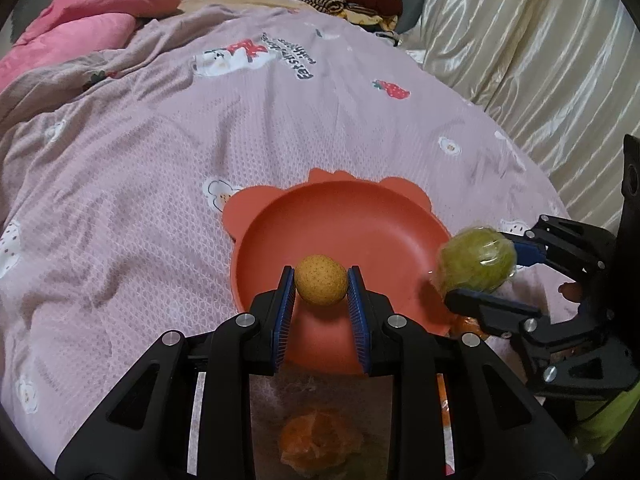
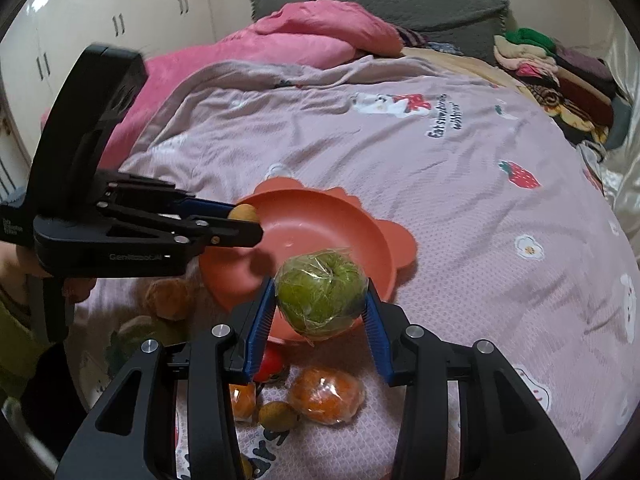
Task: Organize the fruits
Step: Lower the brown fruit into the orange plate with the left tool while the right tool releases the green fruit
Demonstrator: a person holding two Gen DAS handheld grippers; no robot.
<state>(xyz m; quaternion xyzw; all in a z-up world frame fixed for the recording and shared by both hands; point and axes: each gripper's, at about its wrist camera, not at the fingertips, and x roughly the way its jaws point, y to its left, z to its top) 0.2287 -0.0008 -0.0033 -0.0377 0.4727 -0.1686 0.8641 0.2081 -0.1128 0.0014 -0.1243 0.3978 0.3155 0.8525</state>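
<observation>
Fruits: we clamp a small brown fruit (image 1: 320, 280) in our left claw (image 1: 321, 283) over the orange plate (image 1: 280, 216), while our right claw (image 2: 322, 304) grips a wrapped green apple (image 2: 320, 298) at its near rim; wrapped oranges (image 2: 326, 396) lie on the bed (image 2: 460, 208).

Bowl (image 1: 280, 216) open ahead
Nothing inside; R gripper (image 1: 486, 270) w/ apple (image 1: 476, 260) crowds right rim; fruit pile (image 2: 326, 396) below.
</observation>
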